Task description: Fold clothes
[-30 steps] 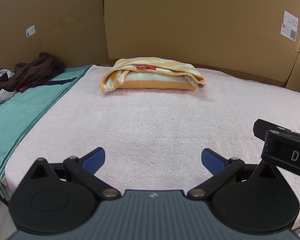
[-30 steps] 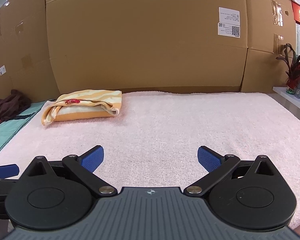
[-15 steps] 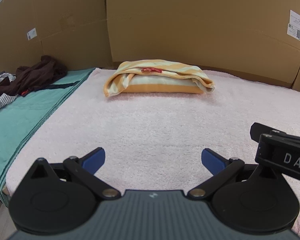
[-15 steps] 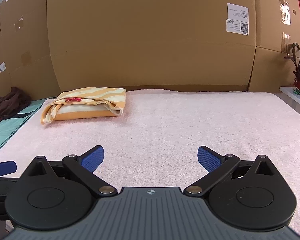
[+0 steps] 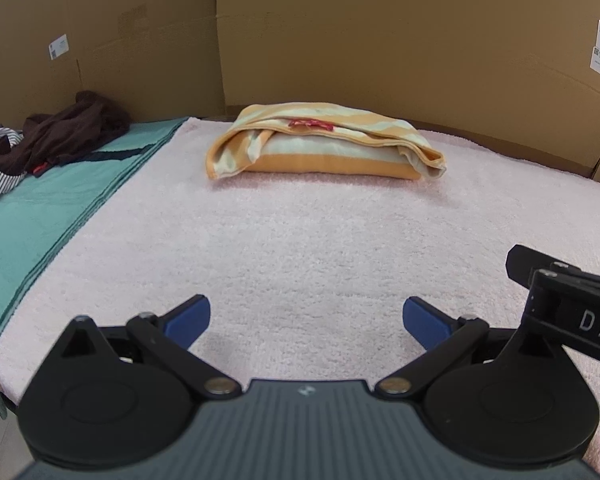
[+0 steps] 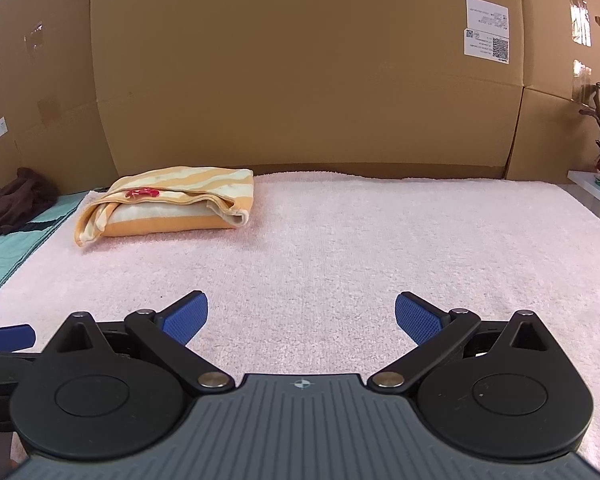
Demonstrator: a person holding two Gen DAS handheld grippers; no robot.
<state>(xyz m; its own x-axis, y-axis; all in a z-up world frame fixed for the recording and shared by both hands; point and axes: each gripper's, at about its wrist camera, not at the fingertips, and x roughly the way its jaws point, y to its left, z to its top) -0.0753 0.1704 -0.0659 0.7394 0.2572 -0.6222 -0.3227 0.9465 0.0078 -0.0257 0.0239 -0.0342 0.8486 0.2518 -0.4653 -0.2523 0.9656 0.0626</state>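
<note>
blue-padded jaws stand wide apart and empty on both the left gripper and right gripper, held low over a pink towel. farther back on it lies a folded orange-striped garment, with dark clothes heaped beside a cardboard wall.

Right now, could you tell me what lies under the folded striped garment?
The striped garment rests on the pink towel. What lies beneath the towel is covered.
</note>
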